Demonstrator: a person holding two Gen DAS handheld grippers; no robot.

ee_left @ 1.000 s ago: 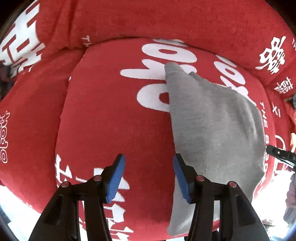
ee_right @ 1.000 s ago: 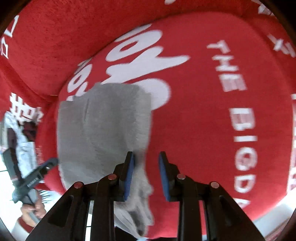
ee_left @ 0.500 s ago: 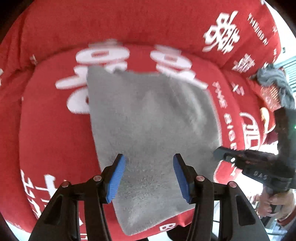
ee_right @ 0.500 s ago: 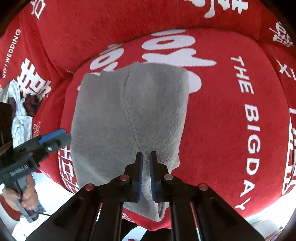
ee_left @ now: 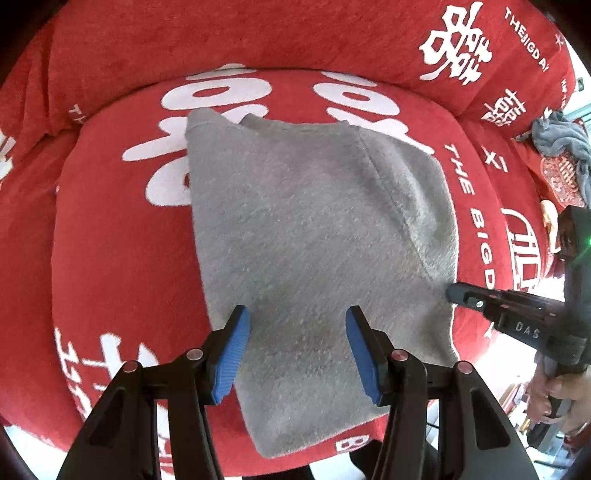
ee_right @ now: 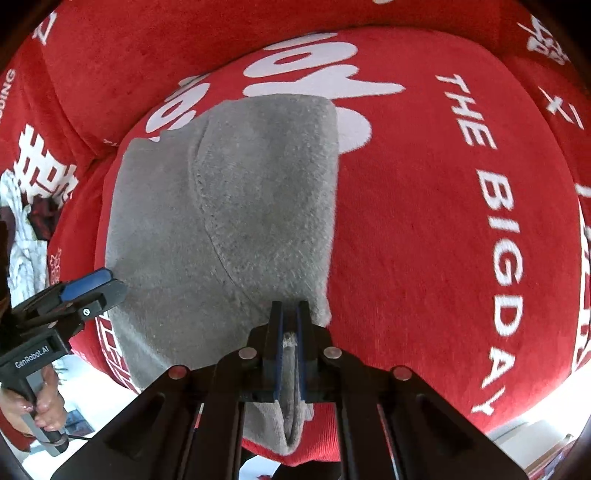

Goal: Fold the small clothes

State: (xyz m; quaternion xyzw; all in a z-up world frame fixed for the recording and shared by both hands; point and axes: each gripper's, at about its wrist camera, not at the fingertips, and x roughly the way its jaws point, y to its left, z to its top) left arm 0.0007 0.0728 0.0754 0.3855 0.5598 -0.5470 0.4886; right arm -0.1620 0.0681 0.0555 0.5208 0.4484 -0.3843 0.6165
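Note:
A small grey fleecy garment (ee_left: 314, 221) lies partly folded on the red seat cushion (ee_left: 122, 240), its near end hanging over the cushion's front edge. My left gripper (ee_left: 297, 325) hovers over the garment's near part, jaws open, with nothing pinched between the blue pads (ee_left: 236, 343). In the right wrist view the same garment (ee_right: 229, 206) shows a folded flap on its right side. My right gripper (ee_right: 290, 321) is shut on the near right edge of that flap, and a fold of grey cloth shows between the pads. Each gripper also appears in the other's view: the right gripper (ee_left: 458, 295), the left gripper (ee_right: 92, 288).
The red sofa backrest (ee_left: 258, 33) with white lettering rises behind the cushion. Another grey cloth (ee_left: 565, 144) lies crumpled on the sofa far right. White and dark clothes (ee_right: 22, 229) lie at the left. A person's hands hold both handles beyond the cushion's front edge.
My left gripper moved right, from the garment's left edge to above its middle. My right gripper's jaws went from open to shut on the garment's near right edge.

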